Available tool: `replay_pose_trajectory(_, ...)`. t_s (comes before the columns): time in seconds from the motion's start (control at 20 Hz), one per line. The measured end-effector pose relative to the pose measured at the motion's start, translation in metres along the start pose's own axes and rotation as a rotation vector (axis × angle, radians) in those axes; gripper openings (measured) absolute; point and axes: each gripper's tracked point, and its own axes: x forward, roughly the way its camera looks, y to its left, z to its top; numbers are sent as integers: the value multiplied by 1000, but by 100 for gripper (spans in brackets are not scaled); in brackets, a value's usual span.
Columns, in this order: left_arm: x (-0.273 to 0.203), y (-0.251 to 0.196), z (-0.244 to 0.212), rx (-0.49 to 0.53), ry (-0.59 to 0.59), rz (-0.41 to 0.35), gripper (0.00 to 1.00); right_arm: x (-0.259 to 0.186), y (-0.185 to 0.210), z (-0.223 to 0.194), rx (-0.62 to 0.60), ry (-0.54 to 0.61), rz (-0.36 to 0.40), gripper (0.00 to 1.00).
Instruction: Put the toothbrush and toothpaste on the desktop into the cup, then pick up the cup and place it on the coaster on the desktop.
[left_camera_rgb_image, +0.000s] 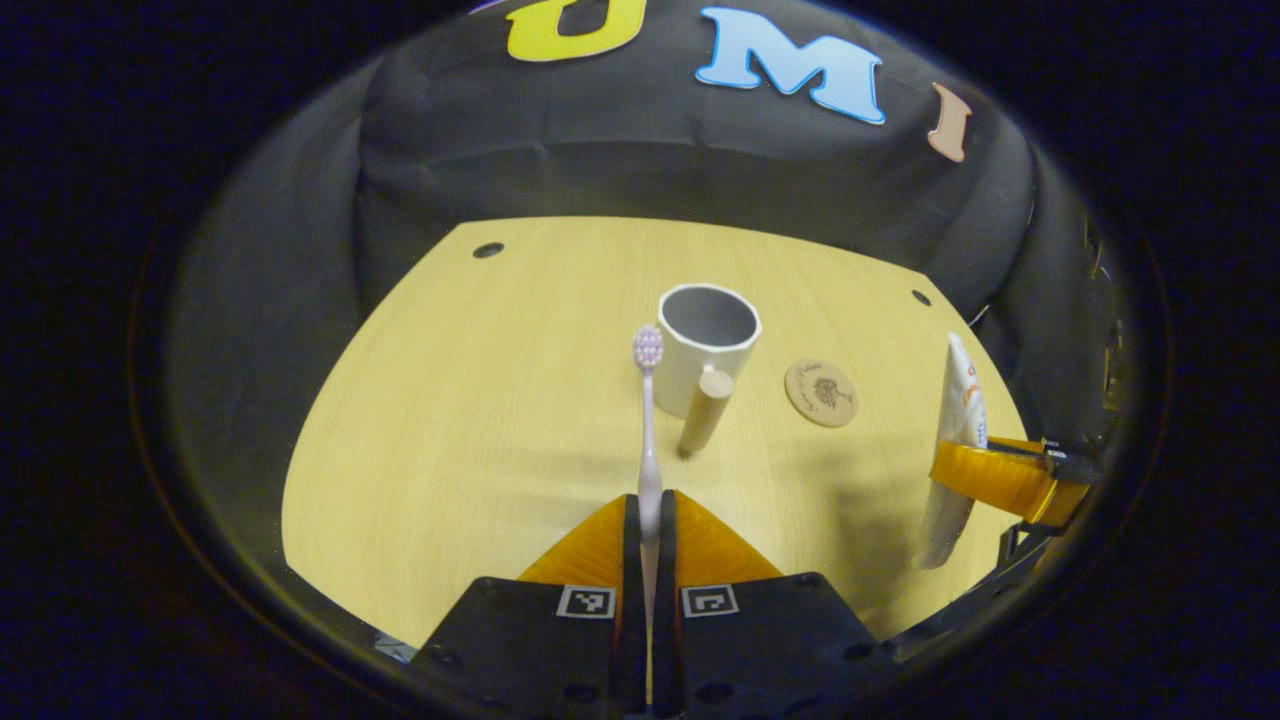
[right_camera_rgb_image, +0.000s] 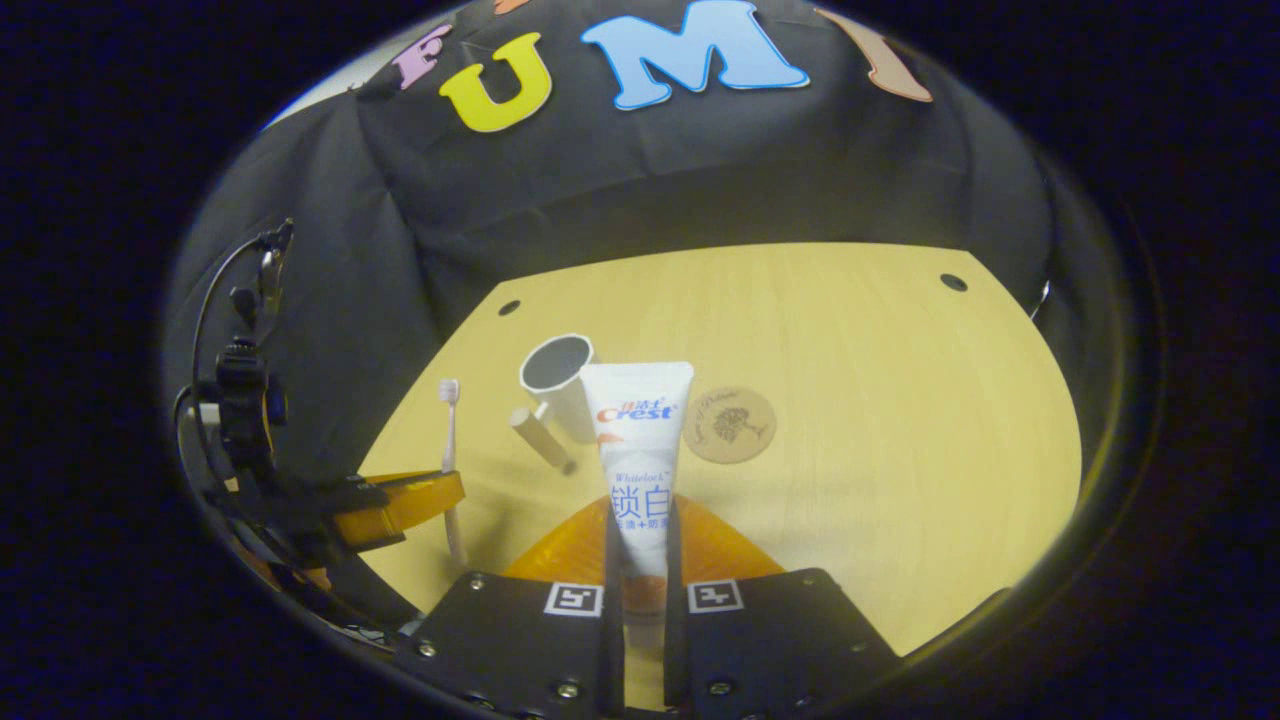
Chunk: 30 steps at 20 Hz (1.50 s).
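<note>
My left gripper (left_camera_rgb_image: 649, 520) is clamped on the toothbrush (left_camera_rgb_image: 648, 420), held upright; my right gripper (right_camera_rgb_image: 640, 530) is clenched on the toothpaste (right_camera_rgb_image: 636, 450). The cup (left_camera_rgb_image: 705, 345) stands at twelve o'clock, open, with the coaster (left_camera_rgb_image: 821, 392) just beside it at three. I should lower the handle in first, centred over the rim.

Open cup (left_camera_rgb_image: 708, 345) mouth unobstructed from above. Its wooden handle (left_camera_rgb_image: 706, 410) juts toward the grippers; bare desktop (left_camera_rgb_image: 450, 430) surrounds the nearby coaster (left_camera_rgb_image: 821, 393).
</note>
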Motion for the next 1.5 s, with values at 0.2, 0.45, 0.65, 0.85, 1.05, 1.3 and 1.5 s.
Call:
replay_pose_trajectory(0.2,-3,8,40,3,-106,0,10,2,11,25,-42,-68,10,16)
replay_pose_trajectory(0.45,-2,9,87,-4,-242,-22,10,3,26,49,-84,-129,28,16)
replay_pose_trajectory(0.65,-7,12,116,-40,-356,-42,10,4,37,58,-96,-162,45,16)
replay_pose_trajectory(0.85,-4,11,155,-85,-473,-79,10,7,38,59,-101,-172,33,16)
replay_pose_trajectory(1.05,9,3,179,-109,-580,-143,10,7,35,62,-100,-191,14,16)
replay_pose_trajectory(1.3,29,-19,211,-118,-671,-219,9,11,28,57,-82,-173,-29,16)
replay_pose_trajectory(1.5,62,-38,204,-108,-619,-278,9,16,23,52,-64,-153,-52,16)
